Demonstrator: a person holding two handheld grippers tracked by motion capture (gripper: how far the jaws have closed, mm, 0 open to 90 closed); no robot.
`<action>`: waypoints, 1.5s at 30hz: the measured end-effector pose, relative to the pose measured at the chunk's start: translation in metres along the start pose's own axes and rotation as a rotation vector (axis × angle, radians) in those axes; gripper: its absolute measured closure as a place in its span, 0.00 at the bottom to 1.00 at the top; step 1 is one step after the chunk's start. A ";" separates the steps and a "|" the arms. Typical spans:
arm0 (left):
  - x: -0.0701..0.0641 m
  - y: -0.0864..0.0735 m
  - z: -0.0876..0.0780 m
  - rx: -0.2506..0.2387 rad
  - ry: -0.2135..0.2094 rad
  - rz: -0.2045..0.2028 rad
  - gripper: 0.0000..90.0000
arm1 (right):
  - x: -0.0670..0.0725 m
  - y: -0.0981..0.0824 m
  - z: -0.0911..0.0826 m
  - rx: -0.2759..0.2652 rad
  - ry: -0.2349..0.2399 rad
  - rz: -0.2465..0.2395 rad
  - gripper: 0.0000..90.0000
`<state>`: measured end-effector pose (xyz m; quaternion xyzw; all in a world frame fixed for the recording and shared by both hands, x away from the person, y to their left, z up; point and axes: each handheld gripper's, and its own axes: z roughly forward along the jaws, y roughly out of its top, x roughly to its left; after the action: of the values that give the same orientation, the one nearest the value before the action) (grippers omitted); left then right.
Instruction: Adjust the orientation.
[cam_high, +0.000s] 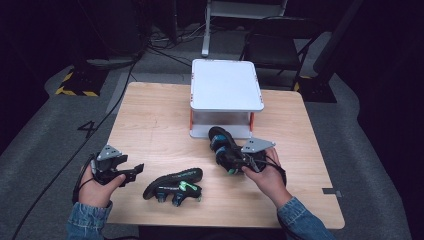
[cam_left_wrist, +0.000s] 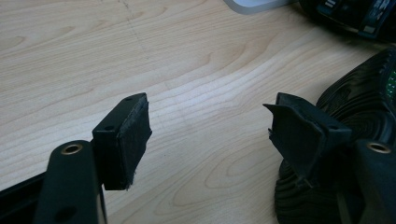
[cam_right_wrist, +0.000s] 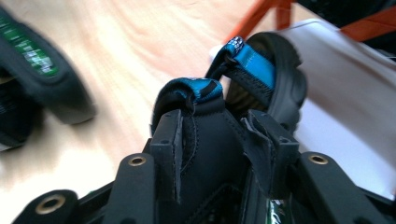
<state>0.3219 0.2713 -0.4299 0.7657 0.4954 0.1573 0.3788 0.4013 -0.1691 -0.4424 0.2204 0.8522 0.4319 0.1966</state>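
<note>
Right claw (cam_high: 231, 161) pinching the heel of the blue-strapped sandal (cam_high: 220, 142), near the white stand (cam_high: 226, 85), maybe lifted off the table (cam_high: 150, 125). Left claw (cam_high: 131, 172) spread wide, empty, beside the green-strapped sandal (cam_high: 175, 184).

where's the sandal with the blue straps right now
In the high view the blue-strapped sandal is right of centre, clamped at its heel in the right gripper, toe just in front of the white shelf.

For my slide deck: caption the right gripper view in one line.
Right gripper shut on the heel of a blue-strapped sandal, toe toward the white stand; green-strapped sandal at left.
</note>
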 end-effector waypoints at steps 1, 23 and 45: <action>0.000 0.000 0.000 0.002 -0.003 -0.001 0.32 | 0.000 0.000 0.000 0.000 0.000 0.000 0.65; 0.000 0.005 0.003 -0.014 -0.017 0.000 0.32 | -0.056 -0.026 -0.042 -0.070 -0.222 0.190 0.44; 0.002 0.021 0.013 -0.022 -0.047 0.015 0.32 | -0.002 -0.014 -0.034 0.106 0.044 0.143 0.79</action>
<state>0.3443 0.2631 -0.4235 0.7687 0.4788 0.1479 0.3976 0.3824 -0.1995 -0.4352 0.2812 0.8600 0.4040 0.1346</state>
